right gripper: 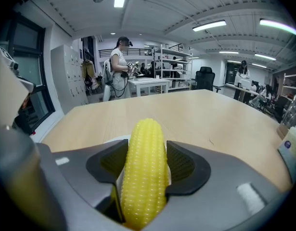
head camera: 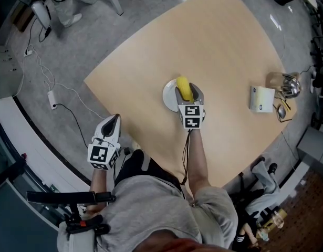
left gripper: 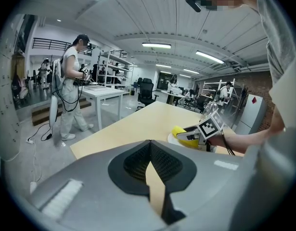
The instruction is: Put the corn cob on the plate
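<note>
A yellow corn cob (head camera: 184, 88) is gripped lengthwise by my right gripper (head camera: 187, 92), which is shut on it. It hangs just over a small white plate (head camera: 169, 96) on the wooden table (head camera: 219, 41). In the right gripper view the corn cob (right gripper: 145, 167) fills the space between the dark pads, and a sliver of the plate (right gripper: 116, 140) shows behind it. My left gripper (head camera: 116, 118) is off the table's near-left edge, over the floor, shut and holding nothing. From the left gripper view (left gripper: 150, 147) the corn cob (left gripper: 184, 134) is visible at a distance.
A white box (head camera: 262, 98), a glass and metal utensils (head camera: 288, 85) sit at the table's right edge. Cables and a power strip (head camera: 52, 98) lie on the floor to the left. A person (left gripper: 70, 90) stands by another table far off.
</note>
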`<state>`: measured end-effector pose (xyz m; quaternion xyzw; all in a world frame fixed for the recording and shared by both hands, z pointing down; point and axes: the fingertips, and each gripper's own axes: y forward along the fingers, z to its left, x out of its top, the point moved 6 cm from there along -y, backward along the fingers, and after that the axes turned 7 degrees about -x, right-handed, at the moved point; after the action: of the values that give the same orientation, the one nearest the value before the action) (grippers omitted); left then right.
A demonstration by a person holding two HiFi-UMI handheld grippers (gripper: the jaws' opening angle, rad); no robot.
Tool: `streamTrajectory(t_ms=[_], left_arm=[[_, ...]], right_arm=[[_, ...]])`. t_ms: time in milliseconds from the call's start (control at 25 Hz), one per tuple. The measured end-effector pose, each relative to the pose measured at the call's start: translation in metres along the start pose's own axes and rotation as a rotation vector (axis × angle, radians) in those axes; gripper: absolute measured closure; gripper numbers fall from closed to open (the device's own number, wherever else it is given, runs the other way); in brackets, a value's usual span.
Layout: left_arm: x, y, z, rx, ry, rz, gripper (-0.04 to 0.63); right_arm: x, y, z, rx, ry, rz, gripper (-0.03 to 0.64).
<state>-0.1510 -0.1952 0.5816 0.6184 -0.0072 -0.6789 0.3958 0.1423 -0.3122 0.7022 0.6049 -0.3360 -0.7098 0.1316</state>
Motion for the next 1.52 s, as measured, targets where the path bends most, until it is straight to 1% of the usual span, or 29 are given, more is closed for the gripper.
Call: streamTrajectory(t_ms=[200,480,840,1520], left_arm=[[0.001,-0.002,0.003,0.001,0.000,-0.008,0.575],[0.003,-0.009,0.003,0.007,0.003,-0.023,0.575],[0.009,-0.016,0.000,0.006,0.020,-0.049,0.575],[0.024,-0.049,-0.014,-0.007,0.064,-0.129,0.575]], right_arm=[[0.000,0.002,0.004,-0.017,-0.024,0.013,0.357],[0.000,0.002,0.005,-0.029,-0.017,0.018,0.353],[0.010,-0.010,0.004,-0.047,-0.012,-0.022,0.353],[0.026,-0.063,0.008,-0.092,0.013,-0.085,0.360]])
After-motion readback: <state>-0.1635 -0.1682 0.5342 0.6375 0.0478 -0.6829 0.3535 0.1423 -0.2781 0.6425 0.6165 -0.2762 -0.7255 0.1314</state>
